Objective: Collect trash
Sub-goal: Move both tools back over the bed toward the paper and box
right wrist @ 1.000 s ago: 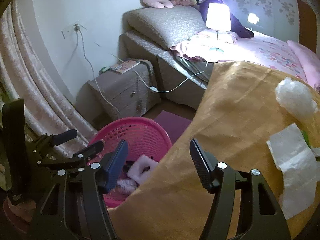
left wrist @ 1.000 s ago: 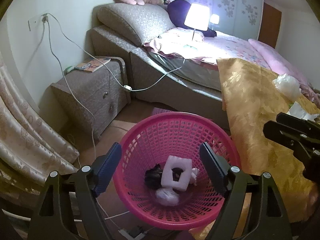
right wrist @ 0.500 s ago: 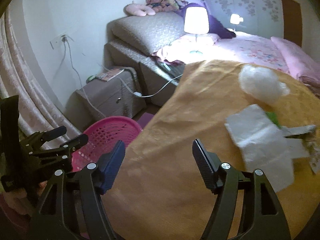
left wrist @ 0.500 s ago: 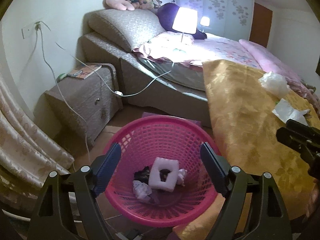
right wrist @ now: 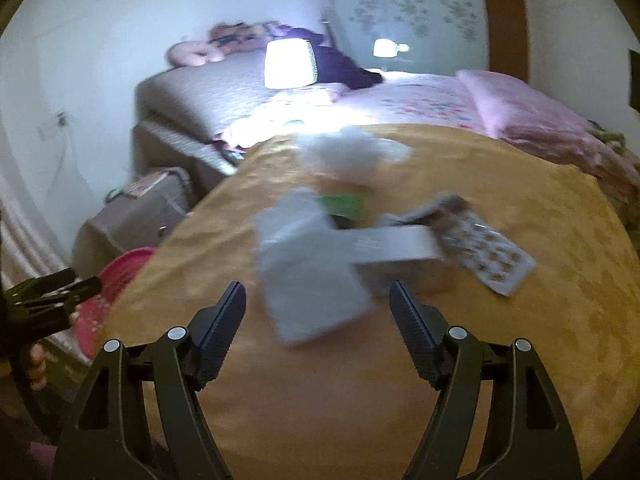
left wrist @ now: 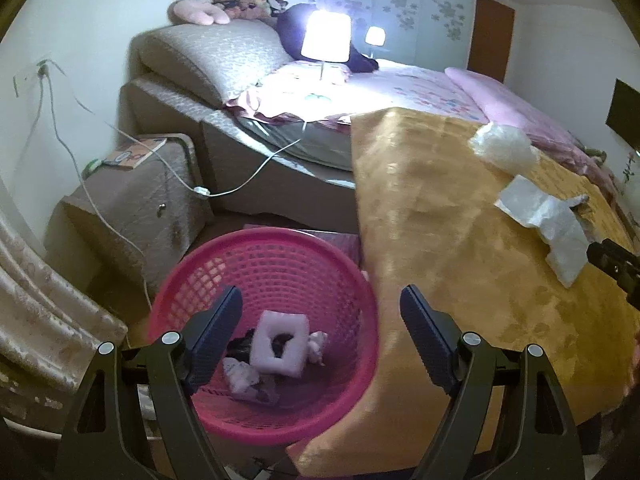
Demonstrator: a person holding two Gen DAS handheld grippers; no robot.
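1. The trash left to collect lies on the gold cloth point(right wrist: 360, 380) spread over the bed: a flat white paper sheet point(right wrist: 312, 276) nearest the right gripper point(right wrist: 318, 312), a grey cardboard box point(right wrist: 394, 246) touching its far side, a patterned card point(right wrist: 490, 262) beyond that, something green point(right wrist: 344, 204), and a puffy clear plastic wad point(right wrist: 352, 156) furthest off. The right wrist view is blurred, so fine edges are hard to read.
2. The right gripper is spread wide and empty, its fingers on either side of the sheet's near end. The step in hand looks like a reach for that sheet.
3. To do it well, I would come in low at the near edge and pinch the paper alone. A flat sheet on soft cloth invites catching the fabric too, and dragging the cloth would shift the other pieces.
4. The left gripper point(left wrist: 320, 332) is also wide and empty, above the pink basket point(left wrist: 192, 280), which already holds a white foam frame point(left wrist: 280, 344) and crumpled scraps.
5. The basket stands on the floor against the cloth's hanging edge, so the carry is short and leftward over that edge.
6. Open room lies over the cloth. The nightstand point(left wrist: 132, 200) and trailing white cable point(left wrist: 100, 216) crowd the basket's far side.
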